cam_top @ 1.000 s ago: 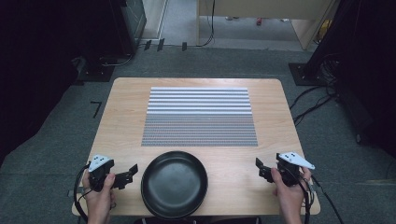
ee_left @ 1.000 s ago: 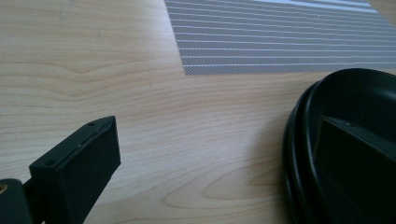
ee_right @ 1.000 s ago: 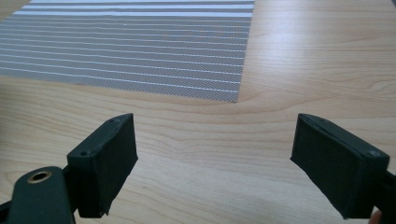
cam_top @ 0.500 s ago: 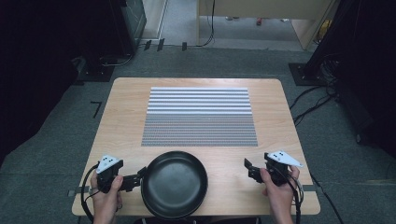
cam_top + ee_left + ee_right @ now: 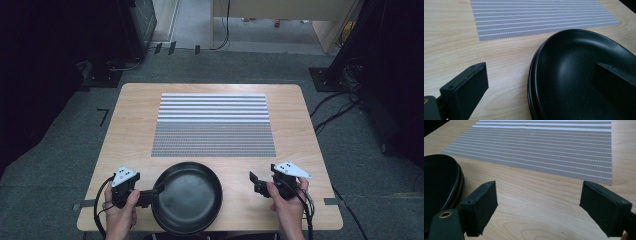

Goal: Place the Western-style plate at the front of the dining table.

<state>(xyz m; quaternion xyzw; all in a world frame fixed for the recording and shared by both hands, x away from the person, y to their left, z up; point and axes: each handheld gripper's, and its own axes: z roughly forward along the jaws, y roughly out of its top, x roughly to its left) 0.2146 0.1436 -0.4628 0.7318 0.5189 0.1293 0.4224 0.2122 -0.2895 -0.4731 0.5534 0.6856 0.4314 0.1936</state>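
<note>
Left gripper (image 5: pixel 150 196), jaws spread, straddled the left rim of the black pan (image 5: pixel 187 204) at the tabletop's (image 5: pixel 135 130) near edge, one jaw inside, one outside. Right gripper (image 5: pixel 256 182), also open, waited apart toward the near right corner.

Each hand-held gripper, left gripper (image 5: pixel 150 196) and right gripper (image 5: pixel 256 182), has blocky matte-black jaws fixed with small screws, a pale grey three-cornered top plate, and a trailing black cable.

Both hands grip low; left gripper (image 5: pixel 150 196) and right gripper (image 5: pixel 256 184) jaws spread wide.
</note>
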